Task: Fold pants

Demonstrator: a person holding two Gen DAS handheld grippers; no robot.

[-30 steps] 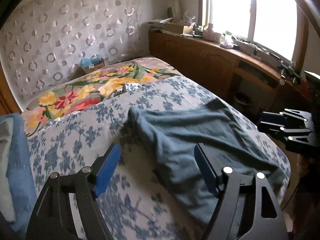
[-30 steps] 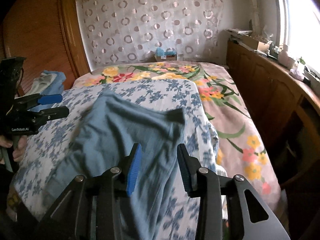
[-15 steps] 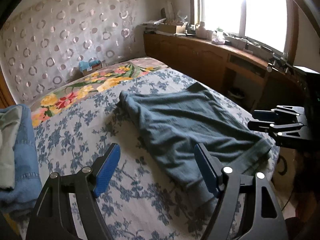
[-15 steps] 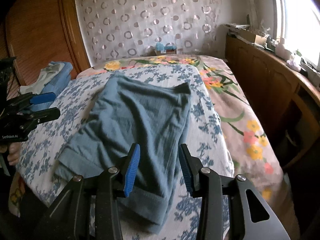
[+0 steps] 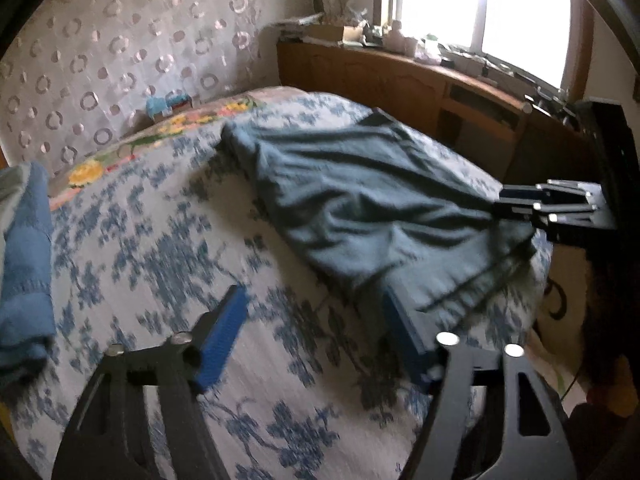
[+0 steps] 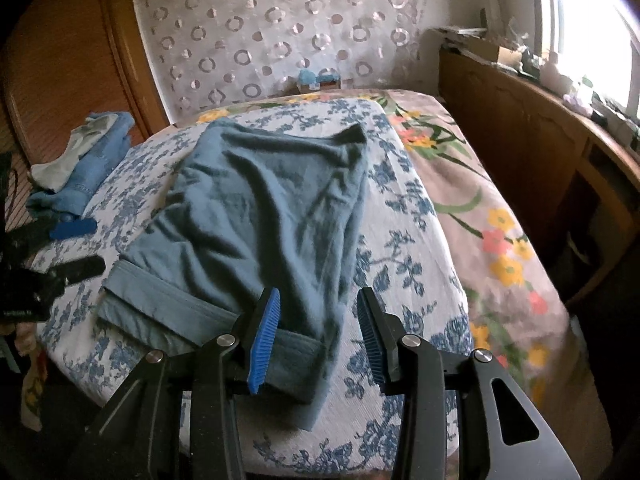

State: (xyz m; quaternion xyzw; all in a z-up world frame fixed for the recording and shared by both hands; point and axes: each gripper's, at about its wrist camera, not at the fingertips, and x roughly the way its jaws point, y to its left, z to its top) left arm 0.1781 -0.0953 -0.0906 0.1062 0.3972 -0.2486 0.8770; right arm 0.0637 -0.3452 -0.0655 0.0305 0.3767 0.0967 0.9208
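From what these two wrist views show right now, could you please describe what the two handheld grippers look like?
Both are alike: the left gripper and right gripper have matte black angular frames with cut-out slots and round silver bolt heads. Each carries two fingers faced with ribbed bright blue pads. The left gripper's body, seen from the right wrist view, bears small white lettering, too blurred to read. No cables or sleeves show.

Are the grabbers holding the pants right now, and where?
Nothing is held. The right gripper has open jaws straddling the hem of the pants without pinching; the left gripper, jaws just closing a little, has only bedspread between them.
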